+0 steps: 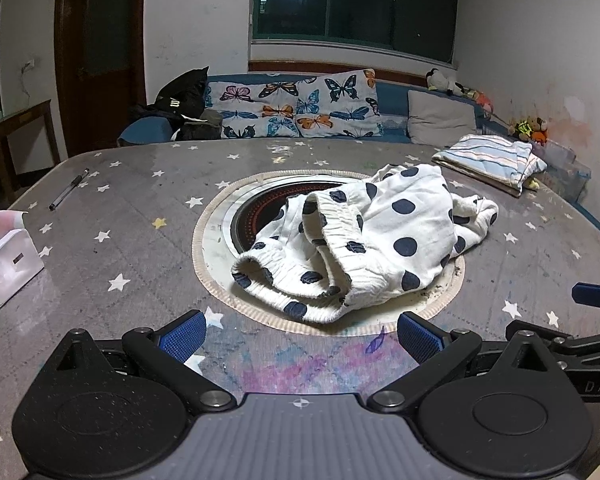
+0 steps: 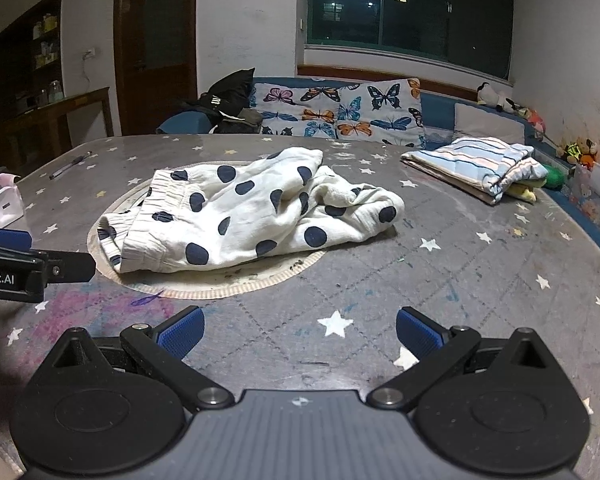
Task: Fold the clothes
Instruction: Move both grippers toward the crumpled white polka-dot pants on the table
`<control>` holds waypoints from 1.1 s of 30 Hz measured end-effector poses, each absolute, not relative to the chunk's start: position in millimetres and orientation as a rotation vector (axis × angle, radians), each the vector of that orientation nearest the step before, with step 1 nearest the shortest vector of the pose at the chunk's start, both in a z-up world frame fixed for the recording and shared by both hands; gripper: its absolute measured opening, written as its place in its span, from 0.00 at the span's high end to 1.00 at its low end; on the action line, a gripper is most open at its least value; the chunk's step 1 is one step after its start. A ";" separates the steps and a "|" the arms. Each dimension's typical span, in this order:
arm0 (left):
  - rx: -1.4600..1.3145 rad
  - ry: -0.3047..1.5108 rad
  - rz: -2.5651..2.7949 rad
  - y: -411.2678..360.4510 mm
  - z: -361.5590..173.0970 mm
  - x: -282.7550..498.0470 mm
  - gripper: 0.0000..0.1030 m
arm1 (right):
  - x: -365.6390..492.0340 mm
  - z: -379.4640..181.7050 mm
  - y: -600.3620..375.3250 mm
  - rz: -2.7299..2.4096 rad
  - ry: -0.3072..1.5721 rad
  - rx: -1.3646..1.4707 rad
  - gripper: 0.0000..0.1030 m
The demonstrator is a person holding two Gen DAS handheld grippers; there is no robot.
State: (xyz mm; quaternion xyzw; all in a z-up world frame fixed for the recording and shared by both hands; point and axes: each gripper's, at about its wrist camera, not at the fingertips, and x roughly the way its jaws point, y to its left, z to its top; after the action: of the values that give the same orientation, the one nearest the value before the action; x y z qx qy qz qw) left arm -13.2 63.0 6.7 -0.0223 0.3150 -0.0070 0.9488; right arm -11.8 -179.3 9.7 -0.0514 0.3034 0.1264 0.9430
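Observation:
White shorts with dark blue dots (image 1: 364, 240) lie crumpled over the round inset in the middle of the grey star-print table (image 1: 120, 248). The elastic waistband faces my left gripper. My left gripper (image 1: 300, 334) is open and empty, just short of the waistband. In the right wrist view the shorts (image 2: 252, 212) lie ahead and to the left. My right gripper (image 2: 300, 332) is open and empty over bare table. The left gripper's body shows at that view's left edge (image 2: 32, 268).
A folded striped garment (image 1: 496, 160) lies at the far right of the table, also in the right wrist view (image 2: 480, 164). A white tissue box (image 1: 4, 256) and a pen (image 1: 68, 188) are at the left. A sofa with butterfly cushions (image 1: 292, 108) stands behind.

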 end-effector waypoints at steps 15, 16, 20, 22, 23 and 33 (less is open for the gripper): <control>-0.046 0.640 -0.053 62.3 13.2 15.9 0.00 | 10.9 16.2 -178.3 0.268 0.622 -0.142 0.02; -0.045 0.641 -0.054 61.9 13.0 18.9 0.00 | 13.7 16.3 -178.0 0.270 0.624 -0.143 0.03; -0.048 0.652 -0.061 63.0 12.0 30.6 0.01 | 25.0 15.8 -176.5 0.278 0.636 -0.145 0.04; -0.052 0.655 -0.064 63.2 11.6 35.9 0.01 | 29.5 15.4 -175.5 0.282 0.641 -0.149 0.05; -0.053 0.656 -0.067 63.3 11.5 38.2 0.01 | 31.5 15.2 -175.0 0.284 0.643 -0.151 0.05; -0.046 0.671 -0.097 64.2 9.1 61.1 0.06 | 52.1 15.4 -173.1 0.288 0.665 -0.152 0.09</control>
State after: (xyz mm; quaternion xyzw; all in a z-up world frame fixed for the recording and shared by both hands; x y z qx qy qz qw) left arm 61.1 64.2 9.1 -0.0225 0.3289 -0.0475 0.9429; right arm 52.1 -173.1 15.4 -0.0744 0.3248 0.1410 0.9323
